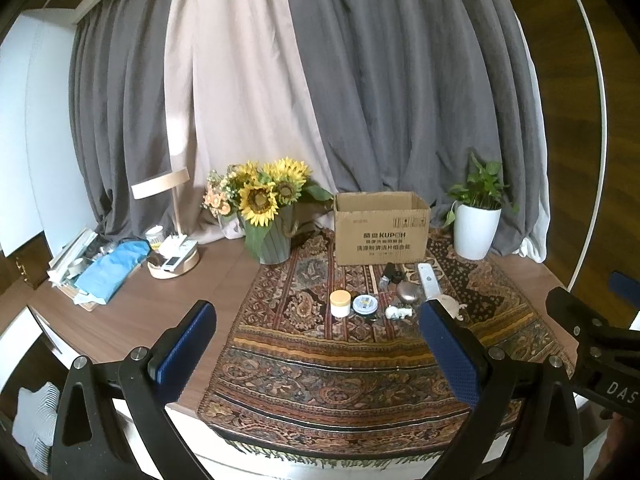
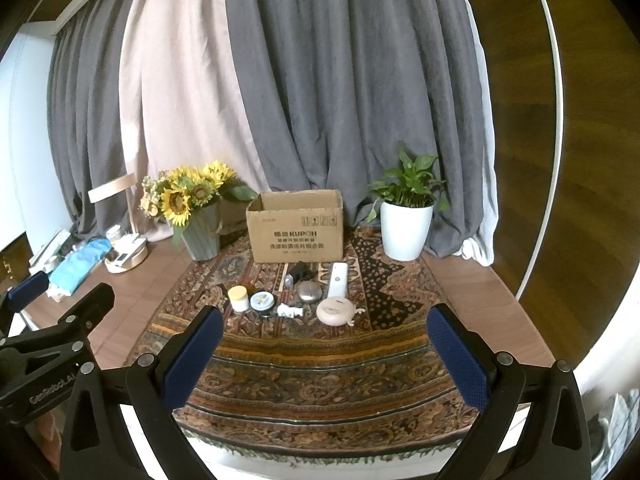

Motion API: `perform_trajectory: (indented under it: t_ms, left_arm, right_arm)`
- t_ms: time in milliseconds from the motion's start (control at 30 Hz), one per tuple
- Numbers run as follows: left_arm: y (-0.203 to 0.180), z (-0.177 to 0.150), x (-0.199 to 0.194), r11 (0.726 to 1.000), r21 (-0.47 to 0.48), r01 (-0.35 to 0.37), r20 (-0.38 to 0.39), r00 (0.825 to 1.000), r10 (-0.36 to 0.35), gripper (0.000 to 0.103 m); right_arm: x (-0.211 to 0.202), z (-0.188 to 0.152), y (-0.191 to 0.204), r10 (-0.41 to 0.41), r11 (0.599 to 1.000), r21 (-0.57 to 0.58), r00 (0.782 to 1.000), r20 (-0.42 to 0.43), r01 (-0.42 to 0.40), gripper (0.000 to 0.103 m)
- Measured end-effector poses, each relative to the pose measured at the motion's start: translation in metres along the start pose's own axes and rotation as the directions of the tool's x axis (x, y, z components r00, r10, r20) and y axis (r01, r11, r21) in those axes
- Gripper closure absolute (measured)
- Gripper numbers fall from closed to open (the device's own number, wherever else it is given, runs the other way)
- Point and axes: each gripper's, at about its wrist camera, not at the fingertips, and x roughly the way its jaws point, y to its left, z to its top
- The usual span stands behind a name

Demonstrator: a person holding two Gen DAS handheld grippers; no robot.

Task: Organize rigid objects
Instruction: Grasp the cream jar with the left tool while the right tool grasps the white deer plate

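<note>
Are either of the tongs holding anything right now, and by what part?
Nothing is held: the left tongs and the right tongs are both open and empty.

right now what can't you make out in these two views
- Inside of the cardboard box: both views, hidden by its front wall.
- Round beige case: left wrist view, mostly behind a blue pad of the left tongs; clear in the right wrist view.
- Small dark items in front of the box: too small to identify.
- Lamp base clutter: small, blurred.

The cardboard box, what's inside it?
The cardboard box is open on top, but only its bare inner back wall shows. Its front wall hides the bottom, so anything lying inside cannot be seen from either view.
</note>
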Motion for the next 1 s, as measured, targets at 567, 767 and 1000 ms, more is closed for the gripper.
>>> perform_trajectory:
  t_ms: [567, 767, 1000]
  left_arm:
    - [0.020, 0.011, 0.116, 0.996, 0.047, 0.078, -0.089, 0.993, -0.073, 0.000]
    - [0.023, 0.012, 0.166, 0.989, 0.066, 0.130, -0.110, 0.986, -0.122, 0.000]
    - [0.018, 0.007, 0.210, 0.984, 0.088, 0.153, -0.134, 0.981, -0.141, 0.000]
  right_arm:
    - [0.097, 0.007, 0.020, -0.025, 0.999, 0.041, 0.995, -0.092, 0.029, 0.000]
    - [0.139, 0.009, 0.028, -0.065, 0.996, 0.055, 0.990, -0.123, 0.073, 0.000]
    - [0.178, -0.001, 0.030, -0.102, 0.989, 0.095, 0.983, -0.153, 0.117, 0.000]
